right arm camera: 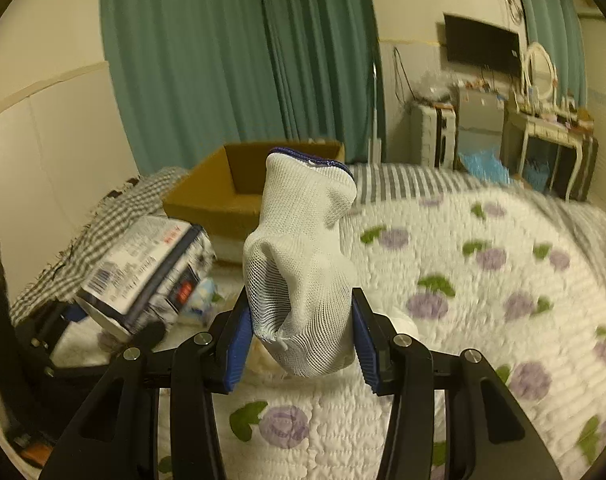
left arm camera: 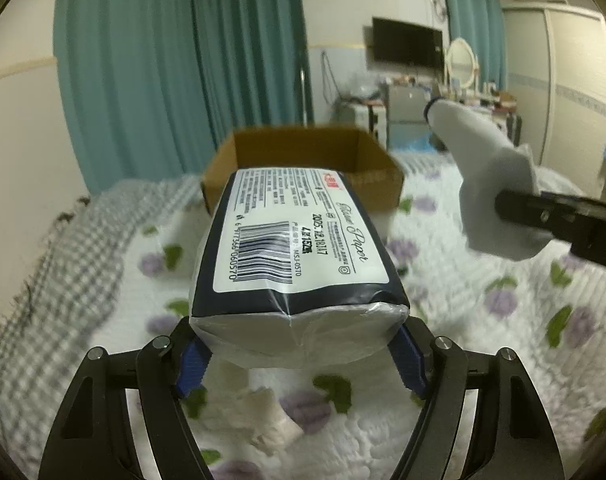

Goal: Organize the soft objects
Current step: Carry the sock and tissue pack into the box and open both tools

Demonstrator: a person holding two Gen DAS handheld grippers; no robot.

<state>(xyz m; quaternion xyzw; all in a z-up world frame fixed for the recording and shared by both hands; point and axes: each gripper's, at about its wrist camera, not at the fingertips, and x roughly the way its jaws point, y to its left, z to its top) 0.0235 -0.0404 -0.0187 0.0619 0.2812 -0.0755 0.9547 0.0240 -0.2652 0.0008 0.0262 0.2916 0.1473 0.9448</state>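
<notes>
My left gripper [left arm camera: 301, 354] is shut on a tissue paper pack [left arm camera: 299, 248], navy and white with a barcode label, held above the bed and pointing at an open cardboard box [left arm camera: 303, 160]. My right gripper [right arm camera: 301, 338] is shut on a white knit glove [right arm camera: 303, 264] with a blue cuff, held upright above the bed. The glove [left arm camera: 487, 184] and the right gripper also show at the right of the left wrist view. The tissue pack [right arm camera: 147, 272] shows at the left of the right wrist view, with the box [right arm camera: 231, 188] behind it.
A white quilt with purple flowers [right arm camera: 463, 280] covers the bed. A grey checked blanket [left arm camera: 63, 248] lies along its left side. Small pale soft items [left arm camera: 267, 420] lie on the quilt below the left gripper. Teal curtains, a TV and a dresser stand behind.
</notes>
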